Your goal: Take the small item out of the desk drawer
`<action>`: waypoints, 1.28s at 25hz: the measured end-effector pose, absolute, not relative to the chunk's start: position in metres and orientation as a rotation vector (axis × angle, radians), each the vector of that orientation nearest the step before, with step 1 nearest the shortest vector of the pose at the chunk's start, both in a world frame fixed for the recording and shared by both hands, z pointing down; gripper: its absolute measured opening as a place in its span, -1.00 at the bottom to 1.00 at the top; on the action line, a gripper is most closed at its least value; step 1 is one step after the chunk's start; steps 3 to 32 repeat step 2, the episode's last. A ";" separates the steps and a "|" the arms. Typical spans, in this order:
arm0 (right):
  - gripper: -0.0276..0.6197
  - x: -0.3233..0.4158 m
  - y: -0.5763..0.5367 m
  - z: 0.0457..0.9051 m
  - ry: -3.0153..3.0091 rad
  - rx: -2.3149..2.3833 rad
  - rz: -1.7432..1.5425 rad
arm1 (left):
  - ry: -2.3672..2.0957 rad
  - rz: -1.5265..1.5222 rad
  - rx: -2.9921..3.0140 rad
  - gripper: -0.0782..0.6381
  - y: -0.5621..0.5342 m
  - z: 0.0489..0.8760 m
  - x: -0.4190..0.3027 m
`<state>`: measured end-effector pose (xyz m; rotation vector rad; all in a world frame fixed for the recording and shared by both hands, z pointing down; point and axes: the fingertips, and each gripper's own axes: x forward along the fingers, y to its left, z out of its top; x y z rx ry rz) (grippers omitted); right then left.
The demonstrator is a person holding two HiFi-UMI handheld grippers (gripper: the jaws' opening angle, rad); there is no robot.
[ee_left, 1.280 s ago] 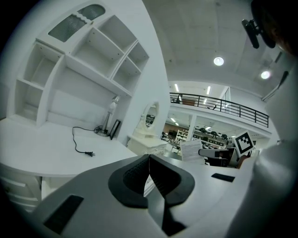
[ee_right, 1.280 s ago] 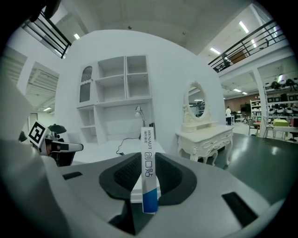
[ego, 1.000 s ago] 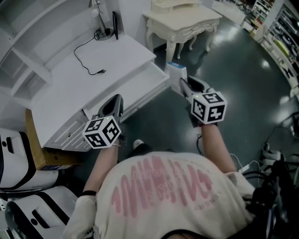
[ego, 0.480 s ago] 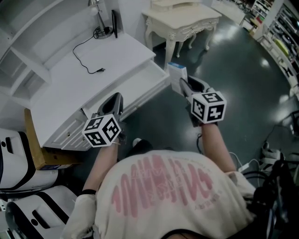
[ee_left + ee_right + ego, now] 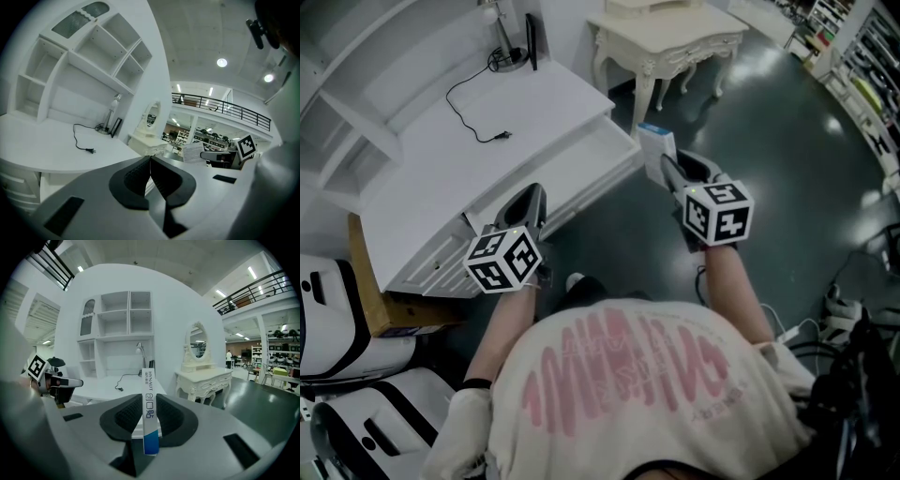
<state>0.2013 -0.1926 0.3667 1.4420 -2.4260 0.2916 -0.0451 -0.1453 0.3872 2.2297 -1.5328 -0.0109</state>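
Note:
My right gripper [image 5: 667, 167] is shut on a small white and blue box [image 5: 655, 148], held in the air beside the desk's right corner. In the right gripper view the box [image 5: 149, 411] stands upright between the pads, its blue end lowest. The open white drawer [image 5: 572, 173] juts from under the white desk [image 5: 459, 169]. My left gripper [image 5: 528, 208] hovers over the drawer's near end with its jaws together and nothing in them; in the left gripper view its fingertips [image 5: 151, 161] meet.
A black cable with plug [image 5: 478, 117] and a lamp base [image 5: 508, 56] lie on the desk top. An ornate cream table [image 5: 661, 42] stands behind. A cardboard box [image 5: 375, 300] and white chairs [image 5: 347, 347] sit at the left. Dark floor [image 5: 769, 141] spreads to the right.
Hardly anything differs: both grippers hold nearly the same place, the view drifting very slightly, and the box stays in the right gripper.

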 end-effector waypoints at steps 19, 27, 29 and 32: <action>-0.60 0.201 -0.194 0.368 -2.425 1.441 0.292 | -1.534 -0.009 2.227 -0.70 -0.146 0.389 -0.046; -0.60 0.201 -0.194 0.368 -2.425 1.441 0.292 | -1.534 -0.009 2.227 -0.70 -0.146 0.389 -0.046; -0.60 0.201 -0.194 0.368 -2.425 1.441 0.292 | -1.534 -0.009 2.227 -0.70 -0.146 0.389 -0.046; -0.60 0.201 -0.194 0.368 -2.425 1.441 0.292 | -1.534 -0.009 2.227 -0.70 -0.146 0.389 -0.046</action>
